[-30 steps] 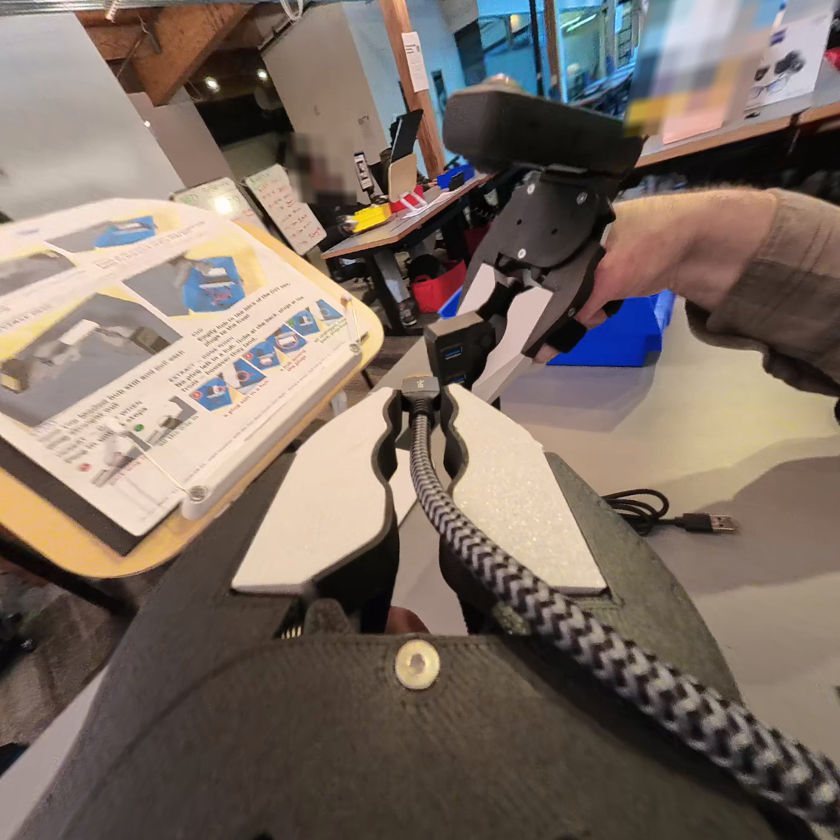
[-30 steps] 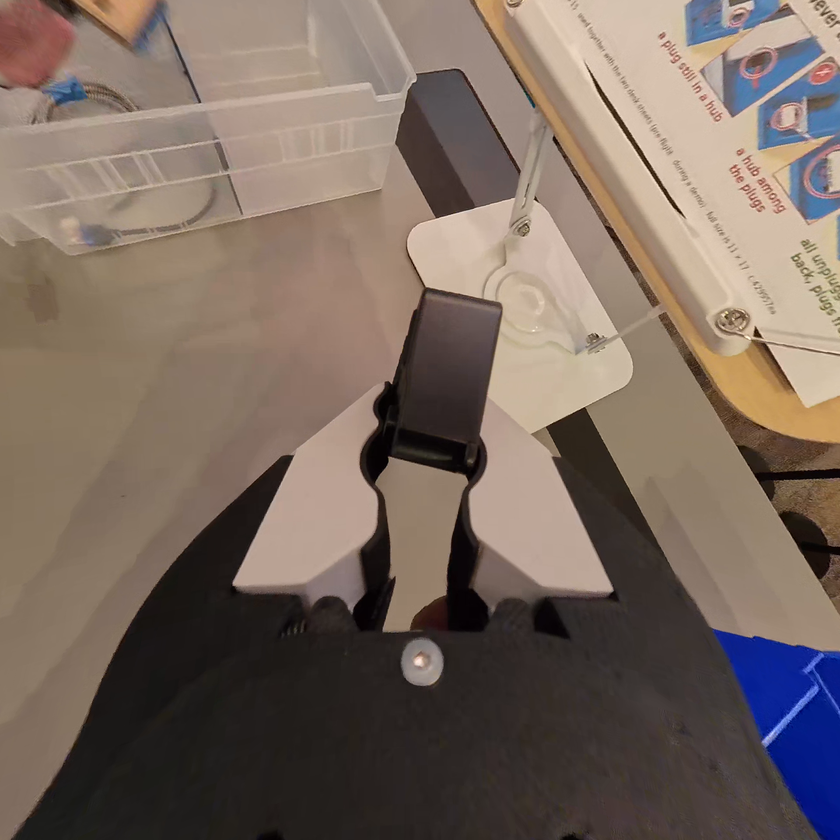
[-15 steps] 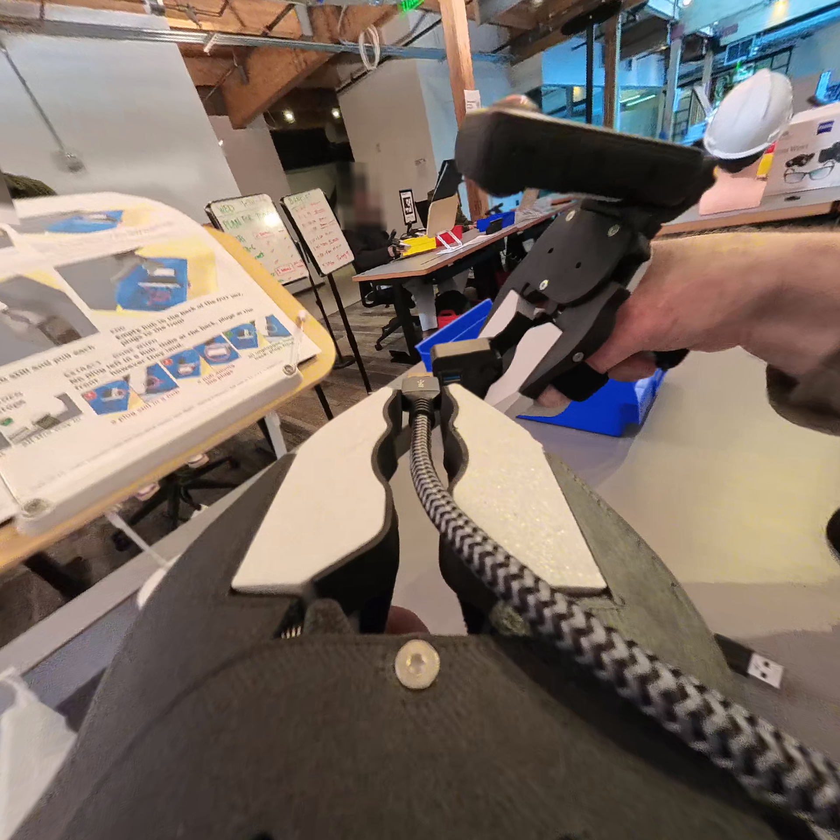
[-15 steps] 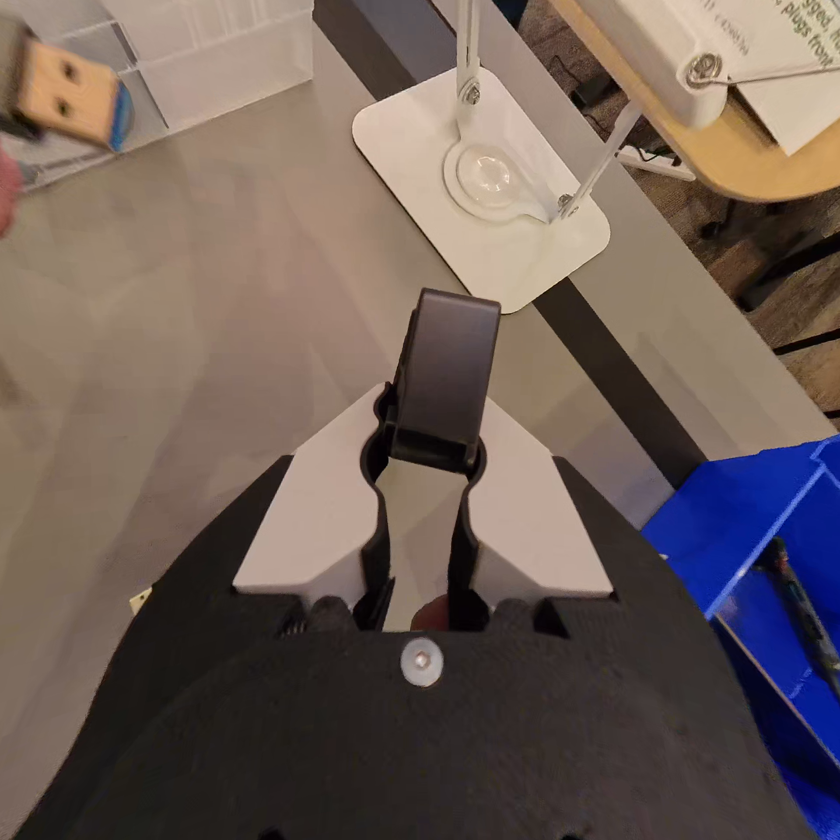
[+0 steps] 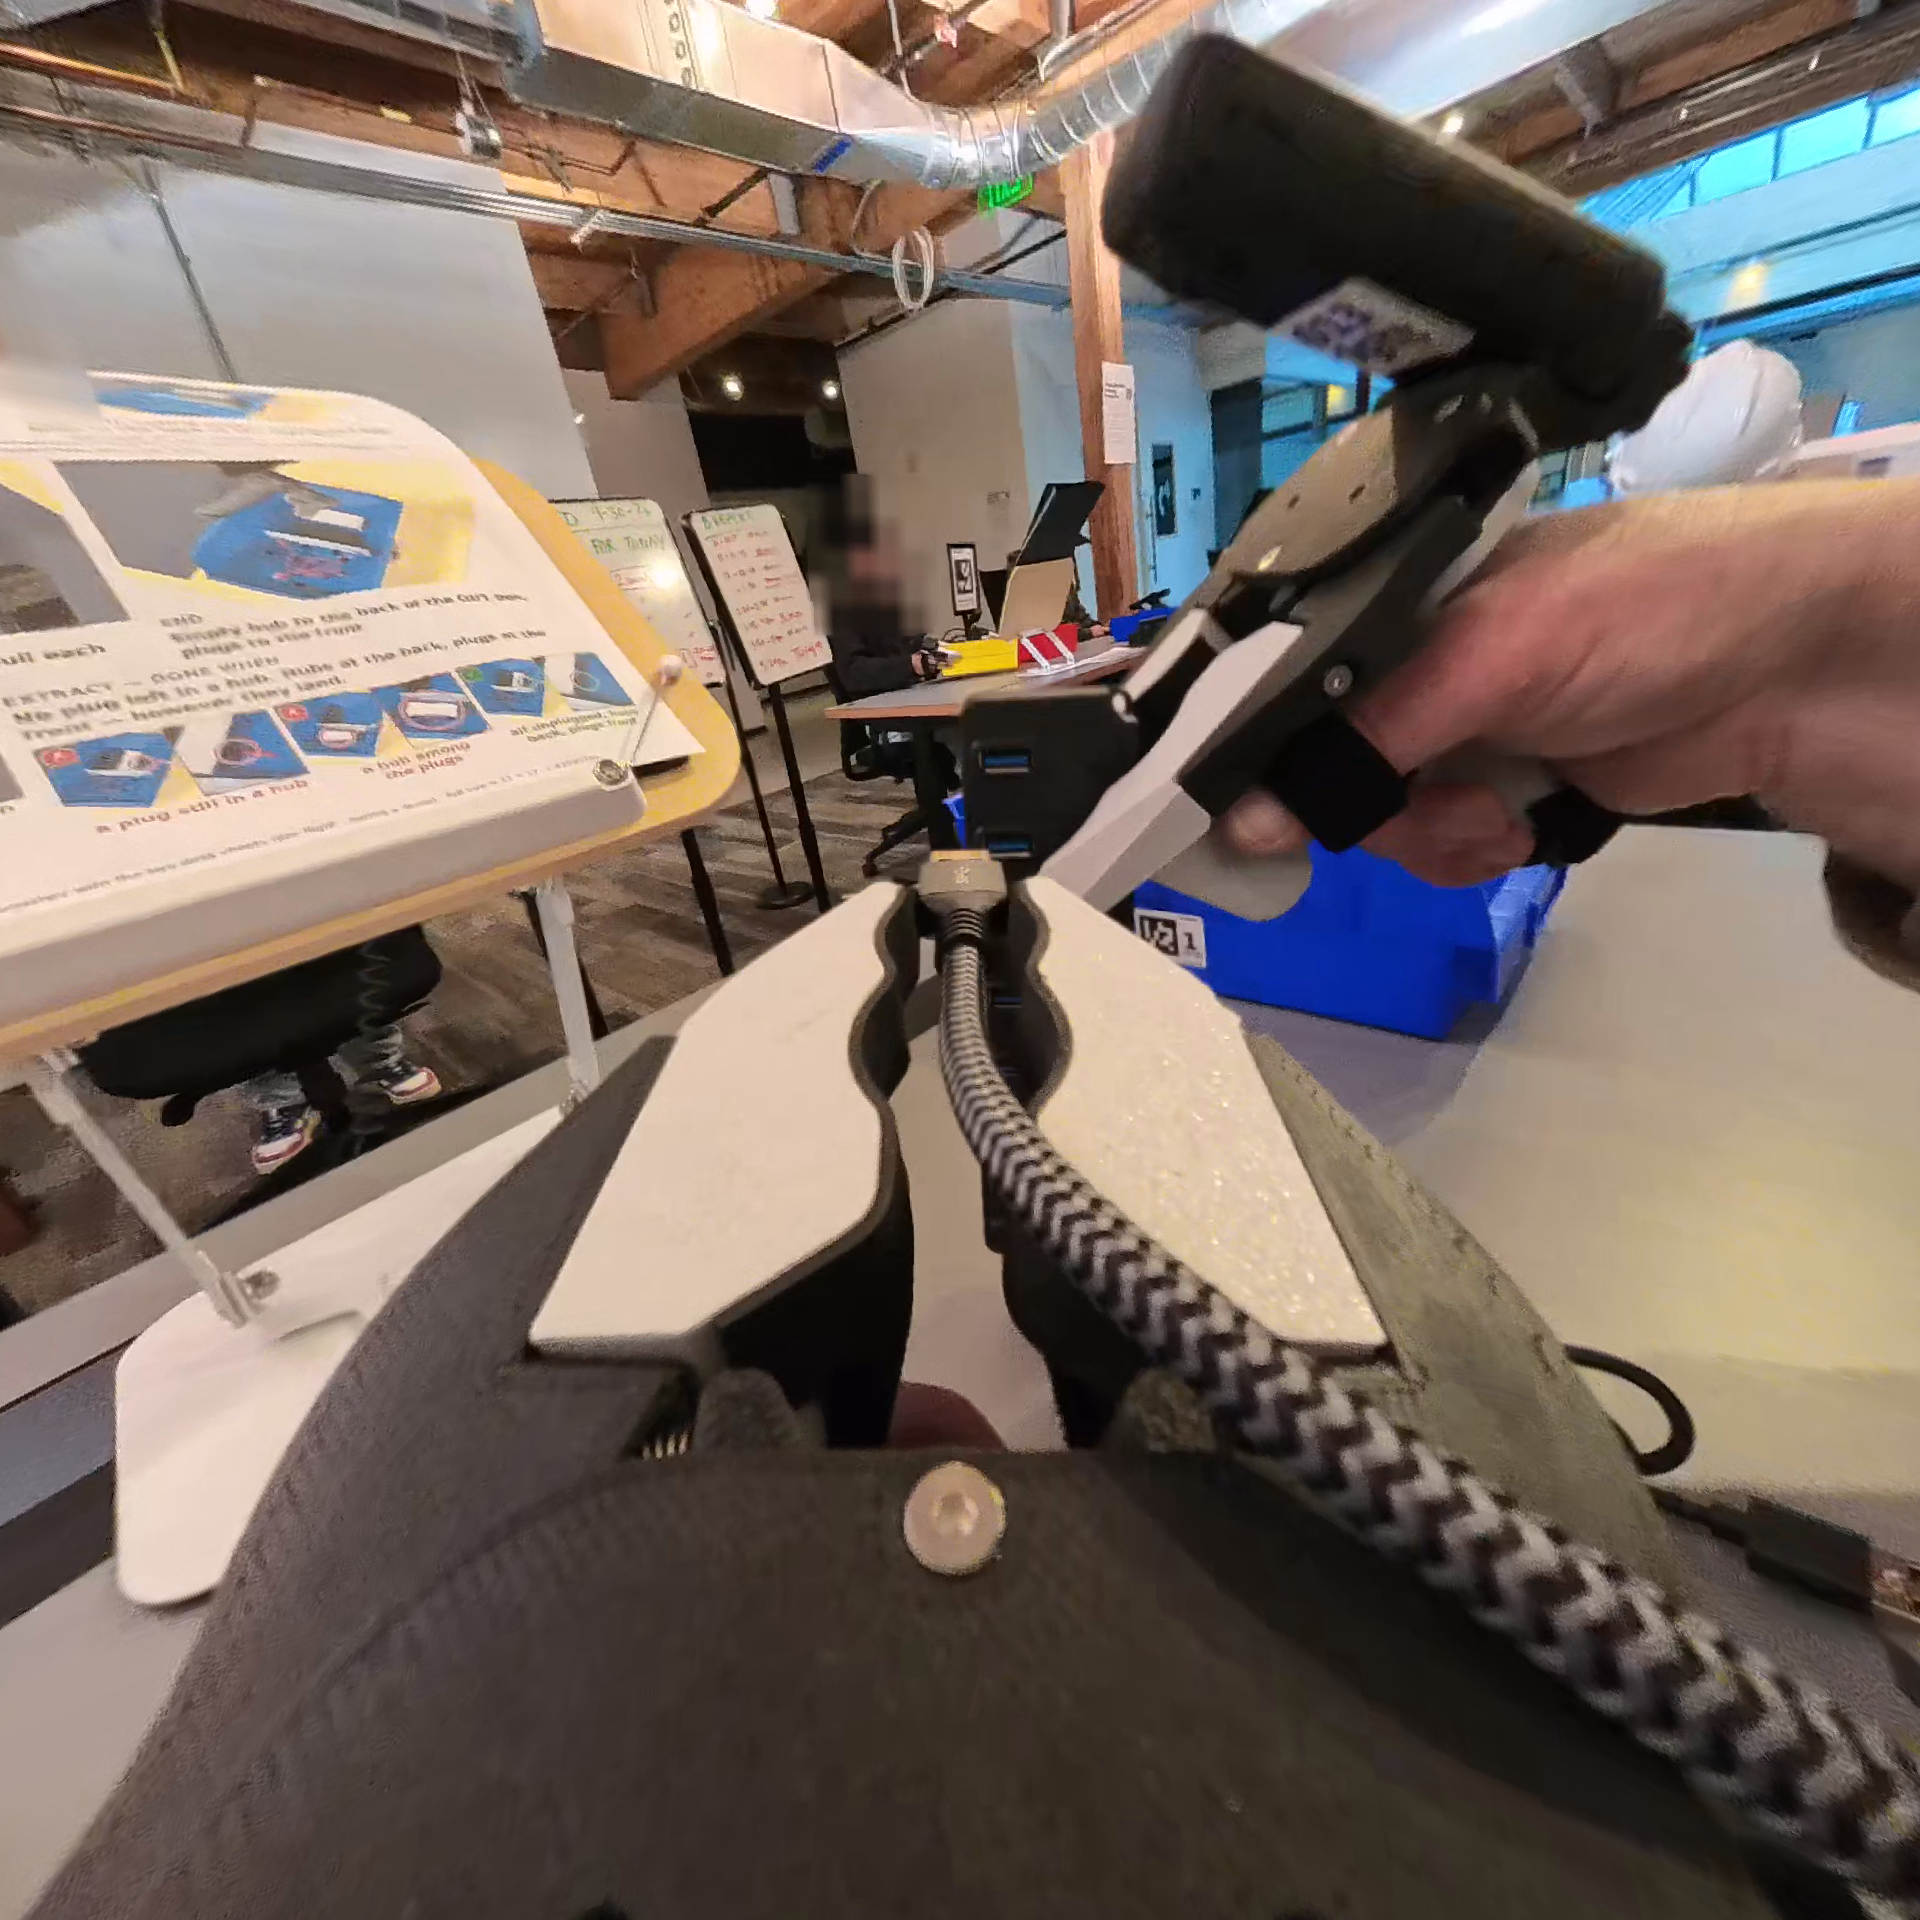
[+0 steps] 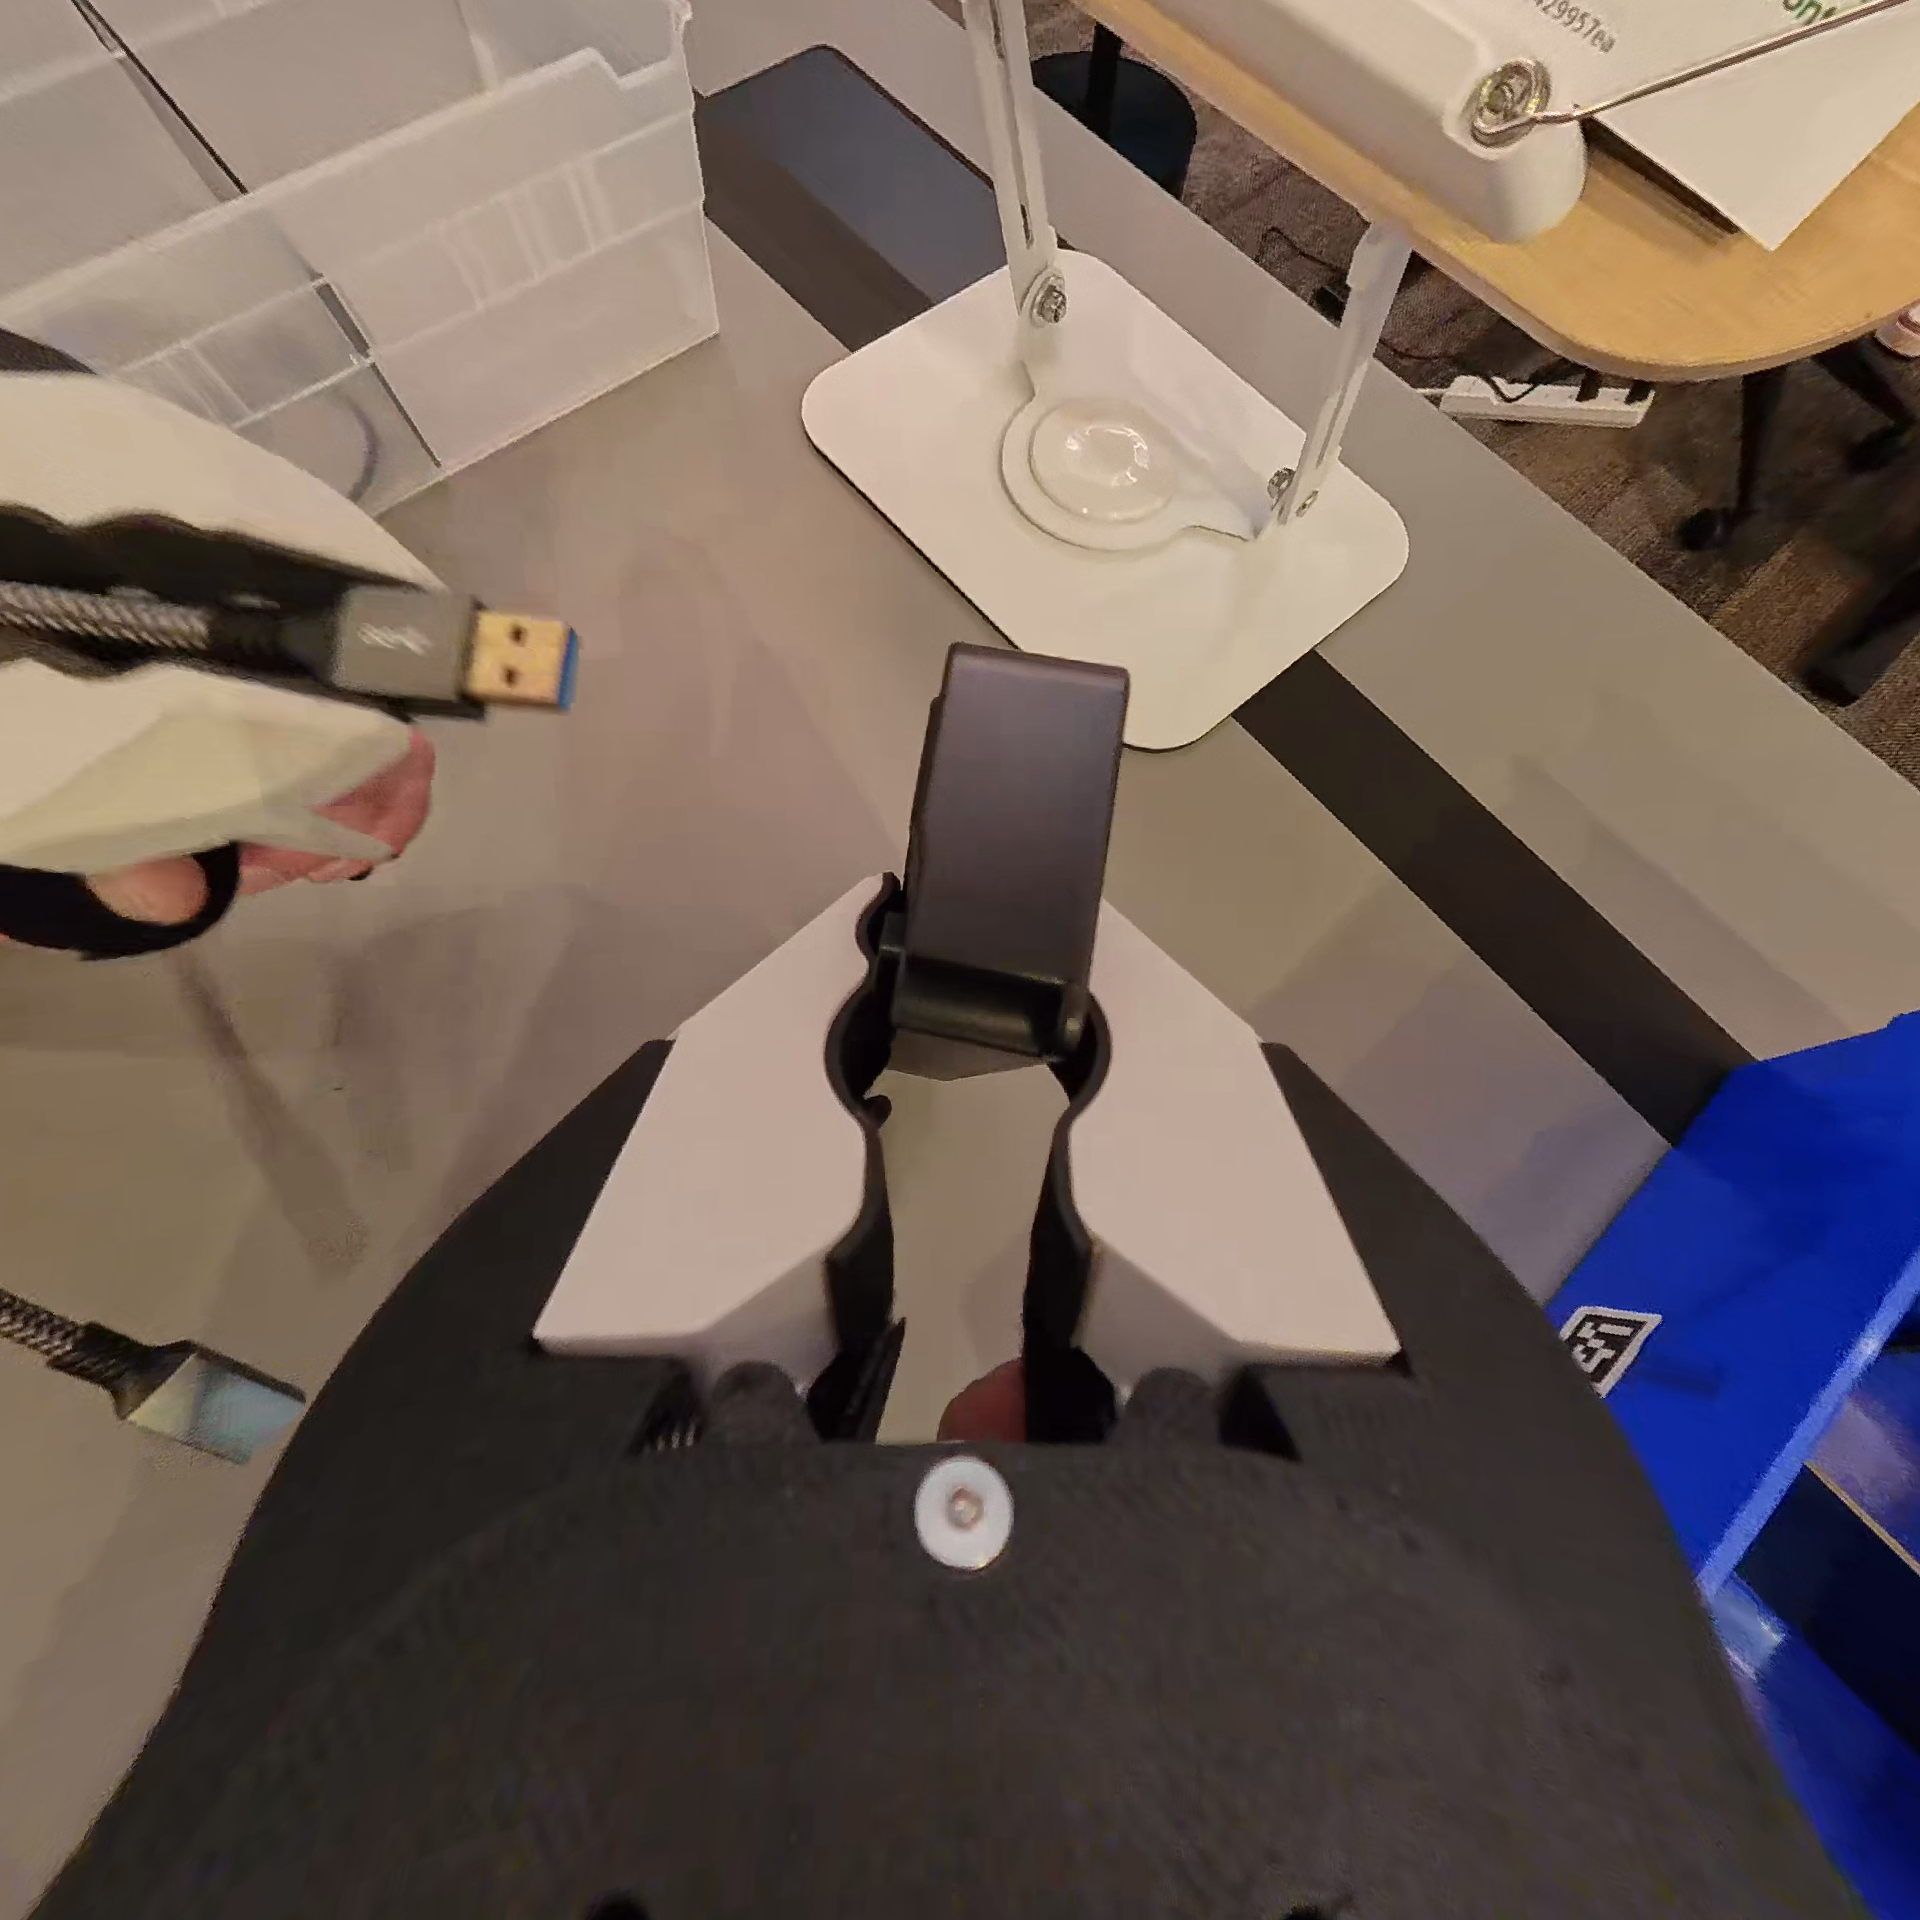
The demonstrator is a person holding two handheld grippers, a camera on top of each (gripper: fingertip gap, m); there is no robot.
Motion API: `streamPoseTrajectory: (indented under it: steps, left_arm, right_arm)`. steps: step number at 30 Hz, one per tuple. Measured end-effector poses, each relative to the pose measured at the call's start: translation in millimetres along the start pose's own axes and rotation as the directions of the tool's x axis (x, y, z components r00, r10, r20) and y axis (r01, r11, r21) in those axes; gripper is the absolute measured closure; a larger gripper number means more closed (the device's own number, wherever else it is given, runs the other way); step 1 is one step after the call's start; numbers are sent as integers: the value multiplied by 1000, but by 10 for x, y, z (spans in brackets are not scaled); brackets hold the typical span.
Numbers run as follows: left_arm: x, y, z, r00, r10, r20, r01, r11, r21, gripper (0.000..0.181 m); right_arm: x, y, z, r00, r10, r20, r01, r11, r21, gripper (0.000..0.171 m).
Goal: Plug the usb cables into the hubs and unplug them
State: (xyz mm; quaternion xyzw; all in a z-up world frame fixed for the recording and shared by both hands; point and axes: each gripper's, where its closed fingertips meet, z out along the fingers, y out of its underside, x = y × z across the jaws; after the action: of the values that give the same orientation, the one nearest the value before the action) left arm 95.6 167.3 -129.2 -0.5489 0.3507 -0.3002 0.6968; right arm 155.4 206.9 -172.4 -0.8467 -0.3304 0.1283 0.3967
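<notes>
Grey desk (image 6: 644, 582); plug (image 6: 457, 660) prob. unplugged

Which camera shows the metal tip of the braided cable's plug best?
The right wrist view: the USB plug is side-on, its metal tip bare. In the left wrist view only its grey housing shows in the left gripper, tip hidden.

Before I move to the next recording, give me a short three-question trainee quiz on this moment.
1. True or false: the USB plug held by the left gripper is already seated in the USB hub.
2. What does the right gripper hold?
3. The blue bin rests: A) on the floor, B) on the grey table, C) on the document stand.

Key: 1 false, the plug is apart from the hub; 2 the USB hub; 3 B.
</notes>
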Motion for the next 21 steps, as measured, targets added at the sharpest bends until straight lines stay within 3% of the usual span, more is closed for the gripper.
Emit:
streamPoseTrajectory:
  steps: [7, 21]
  left_arm:
    - [15, 107, 37, 997, -66, -30, 66, 997, 27, 165]
    - [143, 384, 148, 1000, 9, 20, -8, 999, -50, 165]
  right_arm:
    - [-75, -42, 34, 1000, -17, 0, 17, 1000, 8, 149]
    - [-104, -68, 59, 1000, 10, 10, -11, 1000, 27, 150]
